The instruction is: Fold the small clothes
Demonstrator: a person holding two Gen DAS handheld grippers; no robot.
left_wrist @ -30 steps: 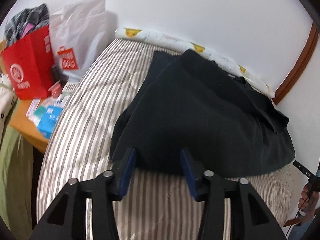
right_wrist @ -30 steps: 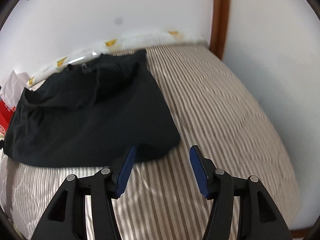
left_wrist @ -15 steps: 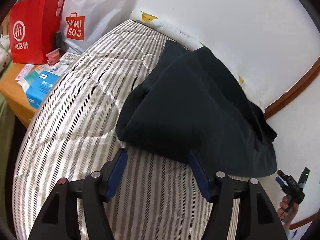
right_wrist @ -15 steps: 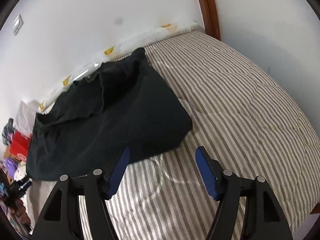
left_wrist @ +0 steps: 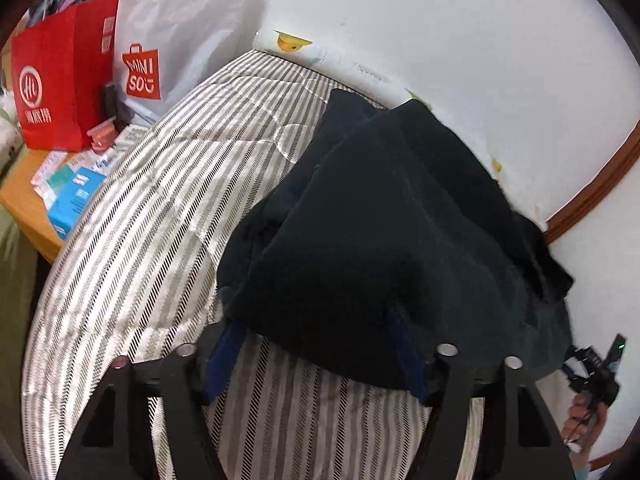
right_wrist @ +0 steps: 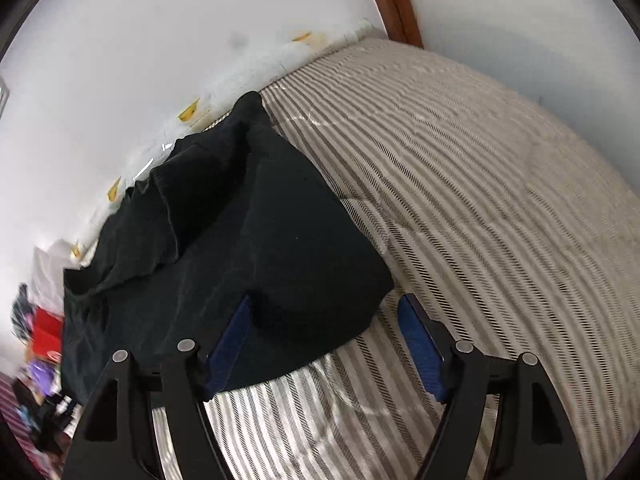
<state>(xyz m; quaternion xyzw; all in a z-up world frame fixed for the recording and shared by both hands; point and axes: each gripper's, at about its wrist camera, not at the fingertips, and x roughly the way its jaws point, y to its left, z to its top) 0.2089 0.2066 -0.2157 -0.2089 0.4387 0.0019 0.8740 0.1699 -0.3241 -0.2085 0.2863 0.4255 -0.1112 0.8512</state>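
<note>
We find the dark garment (left_wrist: 384, 240) lying on the striped bed (left_wrist: 160, 220) near the wall. Our left gripper (left_wrist: 316, 344) and right gripper (right_wrist: 328, 332) both stand spread wide at its near hem corners, clamping nothing. We judge the fabric soft, light and limp; take hold at those corners.

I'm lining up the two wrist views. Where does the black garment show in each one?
Left wrist: the black garment fills the centre and right, its near hem between the open left gripper fingers.
Right wrist: it lies centre-left, its near corner inside the open right gripper.
Shared landmark: the brown door frame at the bed's far end.
</note>
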